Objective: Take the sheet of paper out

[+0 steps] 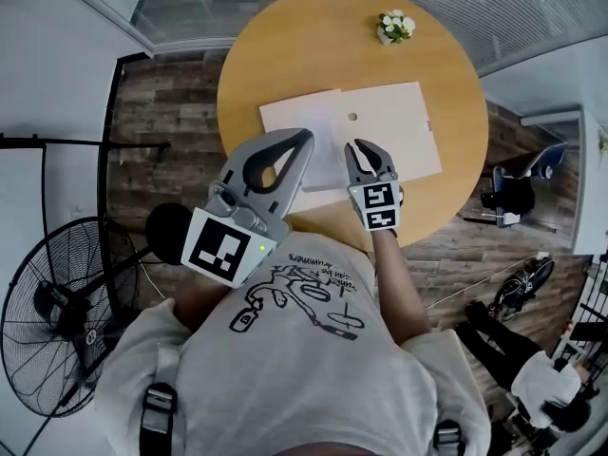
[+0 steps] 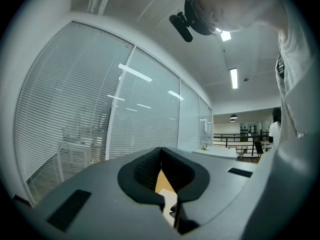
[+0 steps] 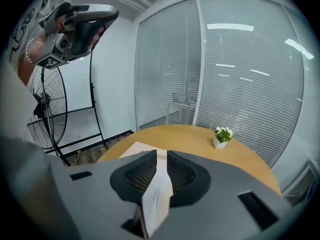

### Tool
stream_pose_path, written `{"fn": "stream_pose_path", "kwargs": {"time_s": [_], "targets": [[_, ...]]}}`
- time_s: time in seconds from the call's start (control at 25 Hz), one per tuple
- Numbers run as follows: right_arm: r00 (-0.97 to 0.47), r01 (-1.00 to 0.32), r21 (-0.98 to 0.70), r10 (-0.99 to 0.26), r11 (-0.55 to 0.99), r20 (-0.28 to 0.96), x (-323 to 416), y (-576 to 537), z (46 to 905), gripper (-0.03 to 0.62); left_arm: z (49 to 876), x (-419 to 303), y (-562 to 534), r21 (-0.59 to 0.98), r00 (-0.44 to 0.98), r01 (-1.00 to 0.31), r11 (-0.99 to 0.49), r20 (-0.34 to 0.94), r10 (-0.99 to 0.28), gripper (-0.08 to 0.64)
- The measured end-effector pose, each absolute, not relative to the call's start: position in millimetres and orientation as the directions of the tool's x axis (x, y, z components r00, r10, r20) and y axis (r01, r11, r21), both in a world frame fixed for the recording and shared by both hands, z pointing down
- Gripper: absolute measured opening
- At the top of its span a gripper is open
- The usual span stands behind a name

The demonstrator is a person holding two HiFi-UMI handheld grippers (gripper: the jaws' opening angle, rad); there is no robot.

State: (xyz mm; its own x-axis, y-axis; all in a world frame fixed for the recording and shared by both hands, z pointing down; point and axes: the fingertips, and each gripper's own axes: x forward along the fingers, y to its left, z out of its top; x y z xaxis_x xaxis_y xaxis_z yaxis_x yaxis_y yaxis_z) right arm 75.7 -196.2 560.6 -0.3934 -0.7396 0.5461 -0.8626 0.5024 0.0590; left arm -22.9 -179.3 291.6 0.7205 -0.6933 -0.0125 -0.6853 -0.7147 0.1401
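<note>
Hovering low over the round tabletop (image 1: 285,46), the right claw (image 1: 370,148) stands narrowly parted, with the white sheet of paper (image 1: 294,126) showing in its gap. That sheet lies flat at the cream envelope's (image 1: 394,122) left end. The left claw (image 1: 302,139), raised, is closed and empty.

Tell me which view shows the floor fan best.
The head view: the floor fan shows nearly whole, from above. The right gripper view catches only part of it at the left edge. The left gripper view misses it.
</note>
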Motion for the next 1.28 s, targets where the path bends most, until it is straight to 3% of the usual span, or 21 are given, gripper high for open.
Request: {"fn": "stream_pose_path", "kwargs": {"time_s": [1.28], "targets": [[-0.406, -0.836, -0.127, -0.447, 0.534, 0.797, 64.5, -197.9, 735.5, 0.15, 303.0, -31.9, -187.1, 0.151, 0.709, -0.699, -0.698, 0.023, -0.705, 0.021]]}}
